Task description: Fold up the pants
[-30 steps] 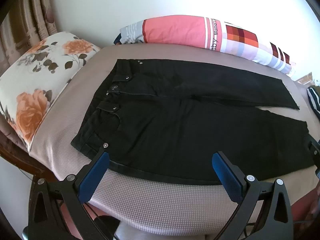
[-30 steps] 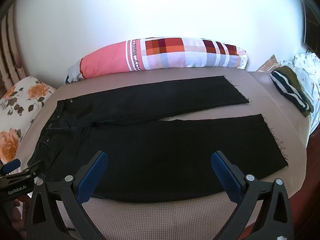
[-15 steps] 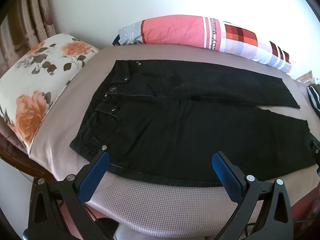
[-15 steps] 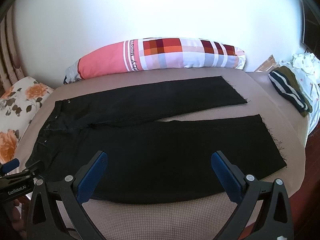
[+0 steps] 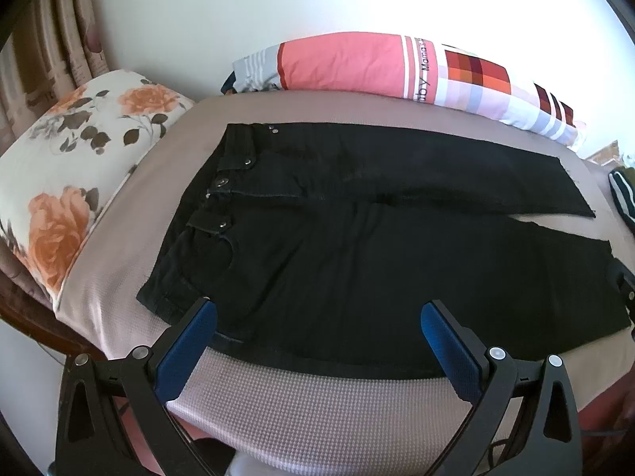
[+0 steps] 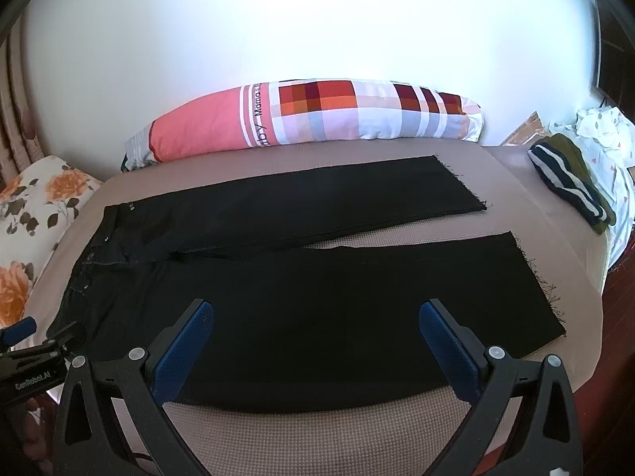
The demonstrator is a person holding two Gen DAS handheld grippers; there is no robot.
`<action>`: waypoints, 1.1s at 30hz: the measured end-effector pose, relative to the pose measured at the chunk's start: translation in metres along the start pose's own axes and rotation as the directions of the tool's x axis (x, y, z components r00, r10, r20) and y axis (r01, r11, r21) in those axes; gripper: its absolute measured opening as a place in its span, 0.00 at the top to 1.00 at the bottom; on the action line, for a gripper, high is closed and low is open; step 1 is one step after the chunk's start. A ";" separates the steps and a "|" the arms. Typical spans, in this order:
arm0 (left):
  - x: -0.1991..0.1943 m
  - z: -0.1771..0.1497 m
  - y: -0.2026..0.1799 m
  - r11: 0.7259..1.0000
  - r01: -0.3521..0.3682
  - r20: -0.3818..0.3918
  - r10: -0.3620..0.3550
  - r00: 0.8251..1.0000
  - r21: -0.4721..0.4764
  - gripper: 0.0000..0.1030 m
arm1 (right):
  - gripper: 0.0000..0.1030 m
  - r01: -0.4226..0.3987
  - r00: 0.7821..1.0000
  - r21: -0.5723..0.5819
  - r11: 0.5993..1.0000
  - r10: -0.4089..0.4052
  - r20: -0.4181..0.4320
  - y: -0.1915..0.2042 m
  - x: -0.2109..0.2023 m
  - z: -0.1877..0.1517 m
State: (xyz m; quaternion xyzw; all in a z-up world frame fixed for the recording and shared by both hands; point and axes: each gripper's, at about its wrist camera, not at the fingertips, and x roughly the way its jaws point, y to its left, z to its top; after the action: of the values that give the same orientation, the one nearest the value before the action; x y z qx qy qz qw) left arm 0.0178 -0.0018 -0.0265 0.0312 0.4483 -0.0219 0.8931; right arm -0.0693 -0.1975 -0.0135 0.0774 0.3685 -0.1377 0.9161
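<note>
Black pants [image 5: 357,246] lie flat on the tan bed cover [image 5: 317,400], waistband to the left, both legs spread out to the right with frayed hems [image 6: 543,285]. My left gripper [image 5: 317,317] hovers open over the near edge of the waist and hip, nothing between its blue pads. In the right wrist view the same pants [image 6: 317,305] fill the middle, and my right gripper [image 6: 315,315] stands open above the near leg's lower edge. The left gripper's tip [image 6: 24,329] shows at the far left of that view.
A long pink and checked bolster [image 6: 309,119] lies against the wall behind the pants. A floral pillow [image 5: 67,166] sits at the left end. Folded striped and olive clothes [image 6: 571,182] and a white crumpled cloth [image 6: 607,135] lie at the right end. The bed's near edge [image 6: 317,444] is right below the grippers.
Both grippers have drifted slightly; the left view has shifted a little, with the pants sitting marginally higher and further left in frame. Jaws stay open and the pants have not moved.
</note>
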 end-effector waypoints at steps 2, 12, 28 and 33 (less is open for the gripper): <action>-0.001 0.000 -0.001 1.000 -0.001 0.002 0.001 1.000 -0.001 0.01 | 0.00 0.003 1.000 -0.004 1.000 -0.003 0.001 0.000 0.000 0.000; 0.001 0.001 -0.001 1.000 -0.008 -0.002 0.008 1.000 0.002 0.01 | 0.00 0.005 1.000 -0.004 1.000 -0.005 0.001 0.000 0.001 0.000; 0.016 0.015 0.007 1.000 -0.006 -0.013 0.006 1.000 -0.008 0.01 | 0.00 -0.033 0.999 0.011 0.999 0.033 0.025 -0.003 0.006 0.008; 0.031 0.034 0.022 1.000 -0.019 -0.020 0.018 1.000 -0.018 0.01 | 0.00 -0.109 0.993 0.013 0.994 0.109 0.034 -0.003 0.014 0.025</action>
State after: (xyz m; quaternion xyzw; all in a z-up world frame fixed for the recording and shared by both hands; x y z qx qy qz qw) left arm 0.0646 0.0172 -0.0304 0.0275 0.4568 -0.0093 0.8891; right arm -0.0445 -0.2096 -0.0050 0.1020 0.3476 -0.0914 0.9276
